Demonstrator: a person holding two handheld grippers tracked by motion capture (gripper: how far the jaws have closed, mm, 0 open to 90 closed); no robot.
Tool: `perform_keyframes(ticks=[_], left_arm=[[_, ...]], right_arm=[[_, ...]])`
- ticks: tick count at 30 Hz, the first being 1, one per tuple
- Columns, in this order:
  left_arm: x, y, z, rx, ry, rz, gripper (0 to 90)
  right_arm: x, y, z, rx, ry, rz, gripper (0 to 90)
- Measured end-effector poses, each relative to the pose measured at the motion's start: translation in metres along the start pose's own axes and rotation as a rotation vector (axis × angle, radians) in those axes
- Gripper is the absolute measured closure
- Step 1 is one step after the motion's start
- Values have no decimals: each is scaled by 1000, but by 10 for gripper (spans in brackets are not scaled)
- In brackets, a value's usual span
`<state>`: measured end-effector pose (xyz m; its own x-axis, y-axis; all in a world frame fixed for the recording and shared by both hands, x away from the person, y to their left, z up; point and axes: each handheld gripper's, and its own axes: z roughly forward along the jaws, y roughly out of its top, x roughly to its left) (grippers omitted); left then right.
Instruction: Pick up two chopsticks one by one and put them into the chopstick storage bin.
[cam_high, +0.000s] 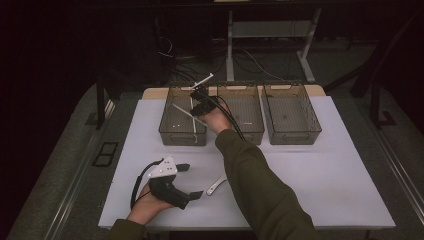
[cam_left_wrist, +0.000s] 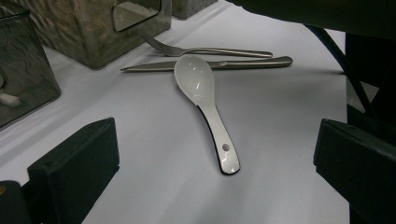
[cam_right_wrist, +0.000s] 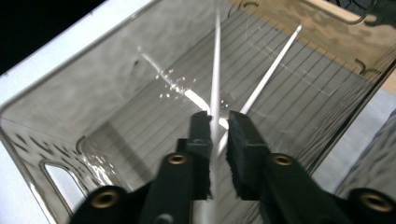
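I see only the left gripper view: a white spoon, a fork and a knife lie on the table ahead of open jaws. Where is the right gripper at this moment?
Observer: The right gripper hangs over the leftmost bin of three standing in a row.
Operator: Does it carry something?
Observer: A white chopstick runs between its jaws. I cannot tell whether the pads press on it.
Operator: Is that bin empty below it?
Observer: No, a second chopstick lies slanted inside it.
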<state>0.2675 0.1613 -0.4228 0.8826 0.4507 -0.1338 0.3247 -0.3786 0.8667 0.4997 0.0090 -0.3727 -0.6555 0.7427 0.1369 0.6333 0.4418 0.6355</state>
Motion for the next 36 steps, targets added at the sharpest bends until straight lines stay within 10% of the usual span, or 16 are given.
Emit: perform_keyframes(ticks=[13,36], left_arm=[[0,-1,1,6,6,-1,0],[2,-2,1,20,14,-10,0]], right_arm=[[-12,-9,-43,-92,136,-40,423],[-45,-94,-121,-210,201,-114,256]])
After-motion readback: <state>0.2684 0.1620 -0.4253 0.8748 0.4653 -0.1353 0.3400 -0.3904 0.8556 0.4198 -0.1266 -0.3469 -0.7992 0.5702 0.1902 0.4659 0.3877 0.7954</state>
